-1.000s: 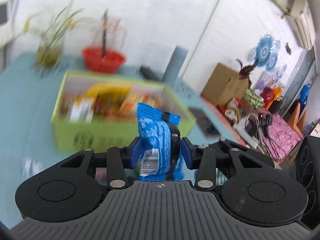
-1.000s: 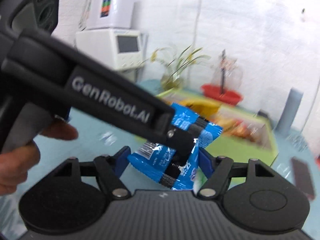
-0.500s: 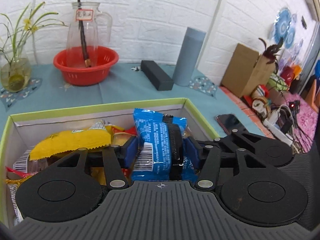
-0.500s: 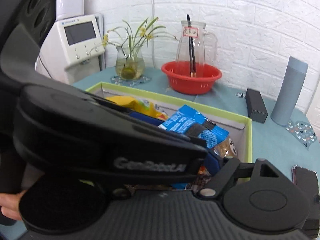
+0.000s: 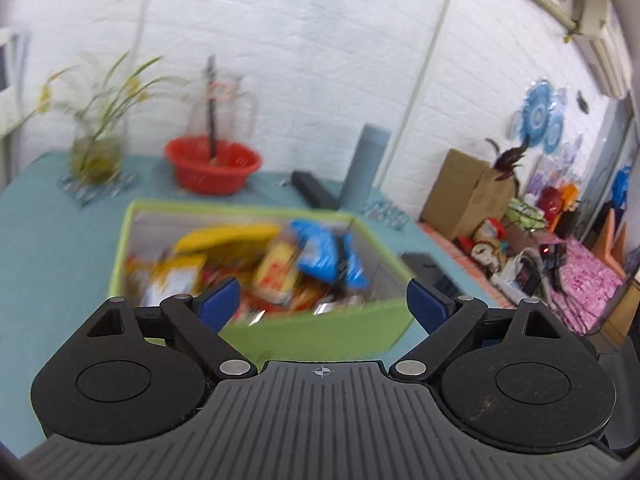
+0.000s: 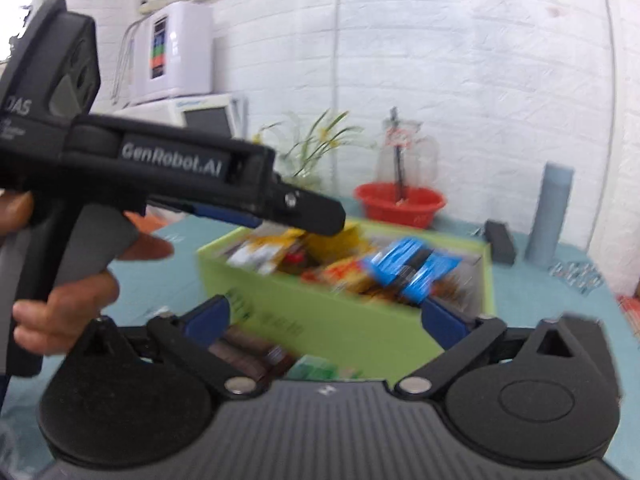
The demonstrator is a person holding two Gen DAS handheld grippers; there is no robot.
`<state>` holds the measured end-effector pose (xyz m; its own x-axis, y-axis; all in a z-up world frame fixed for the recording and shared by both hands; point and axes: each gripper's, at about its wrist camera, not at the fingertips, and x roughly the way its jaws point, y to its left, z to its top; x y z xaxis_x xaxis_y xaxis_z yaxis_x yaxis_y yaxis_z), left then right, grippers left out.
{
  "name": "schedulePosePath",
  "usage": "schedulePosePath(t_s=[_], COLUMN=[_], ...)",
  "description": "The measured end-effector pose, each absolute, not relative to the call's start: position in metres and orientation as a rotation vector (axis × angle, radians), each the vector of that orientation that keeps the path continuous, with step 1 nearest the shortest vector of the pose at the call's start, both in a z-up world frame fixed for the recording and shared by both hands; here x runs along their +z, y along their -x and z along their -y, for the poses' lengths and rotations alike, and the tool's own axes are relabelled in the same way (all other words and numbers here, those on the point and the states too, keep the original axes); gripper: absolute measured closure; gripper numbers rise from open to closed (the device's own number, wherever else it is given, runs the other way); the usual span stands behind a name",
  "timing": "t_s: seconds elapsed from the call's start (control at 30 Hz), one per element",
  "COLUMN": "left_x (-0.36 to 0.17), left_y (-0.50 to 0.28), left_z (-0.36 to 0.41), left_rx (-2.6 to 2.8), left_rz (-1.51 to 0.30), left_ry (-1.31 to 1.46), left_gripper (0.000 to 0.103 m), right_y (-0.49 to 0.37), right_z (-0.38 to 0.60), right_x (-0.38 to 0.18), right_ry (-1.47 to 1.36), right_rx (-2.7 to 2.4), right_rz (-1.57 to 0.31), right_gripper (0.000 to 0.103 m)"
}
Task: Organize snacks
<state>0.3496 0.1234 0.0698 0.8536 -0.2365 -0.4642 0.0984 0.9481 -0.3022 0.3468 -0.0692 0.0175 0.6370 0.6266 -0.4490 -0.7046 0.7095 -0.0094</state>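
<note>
White brick wall, teal table: green box of snacks at 12 o'clock.
My left claw and right claw are both opening, jaws wide apart, nothing between the pads. The blue snack packet lies inside the box, toward its 2 o'clock corner. A red basin stands beyond.

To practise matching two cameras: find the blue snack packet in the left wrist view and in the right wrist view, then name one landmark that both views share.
Left wrist view: the blue snack packet lies in the green box, centre of the picture, toward the box's right side.
Right wrist view: the blue snack packet lies right of centre, again toward the box's right end.
Shared landmark: the red basket behind the box.
</note>
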Motion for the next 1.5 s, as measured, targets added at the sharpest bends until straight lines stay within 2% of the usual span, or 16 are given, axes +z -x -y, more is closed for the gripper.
schedulePosePath(t_s=[0.2, 0.37, 0.47, 0.57, 0.7, 1.07, 1.2, 1.27, 1.3, 1.37, 1.47, 1.5], left_x=[0.016, 0.004, -0.004, -0.017, -0.021, -0.018, -0.017, -0.017, -0.016, -0.014, -0.008, -0.004], left_y=[-0.330, -0.350, -0.364, -0.373, -0.364, -0.282, -0.250, -0.236, -0.228, -0.216, -0.201, -0.197], left_z=[-0.159, -0.177, -0.187, -0.191, -0.185, -0.149, -0.133, -0.124, -0.118, -0.115, -0.121, -0.124], left_rx=[-0.087, -0.098, -0.108, -0.121, -0.169, -0.273, -0.290, -0.286, -0.274, -0.279, -0.291, -0.278], left_rz=[-0.672, -0.716, -0.743, -0.803, -0.805, -0.837, -0.835, -0.838, -0.840, -0.864, -0.851, -0.835], left_ry=[0.344, 0.369, 0.393, 0.409, 0.392, 0.286, 0.245, 0.237, 0.222, 0.242, 0.256, 0.255], left_gripper=[0.026, 0.033, 0.043, 0.062, 0.076, 0.072, 0.062, 0.061, 0.066, 0.065, 0.058, 0.051], right_y=[-0.336, -0.356, -0.379, -0.399, -0.385, -0.268, -0.236, -0.234, -0.230, -0.218, -0.200, -0.196], right_z=[0.017, -0.016, -0.032, -0.046, -0.044, -0.009, -0.002, -0.002, 0.001, 0.010, 0.029, 0.033], right_x=[-0.022, -0.033, -0.036, -0.045, -0.052, -0.048, -0.050, -0.050, -0.049, -0.051, -0.049, -0.047], right_ry=[0.269, 0.332, 0.361, 0.347, 0.358, 0.329, 0.356, 0.366, 0.377, 0.421, 0.414, 0.394], right_rx=[0.873, 0.901, 0.935, 0.957, 0.915, 0.888, 0.883, 0.843, 0.816, 0.784, 0.761, 0.766], right_rz=[-0.559, -0.558, -0.573, -0.655, -0.687, -0.685, -0.658, -0.640, -0.626, -0.605, -0.613, -0.617], right_gripper=[0.002, 0.002, 0.002, 0.002, 0.002, 0.001, 0.001, 0.001, 0.001, 0.001, 0.001, 0.001])
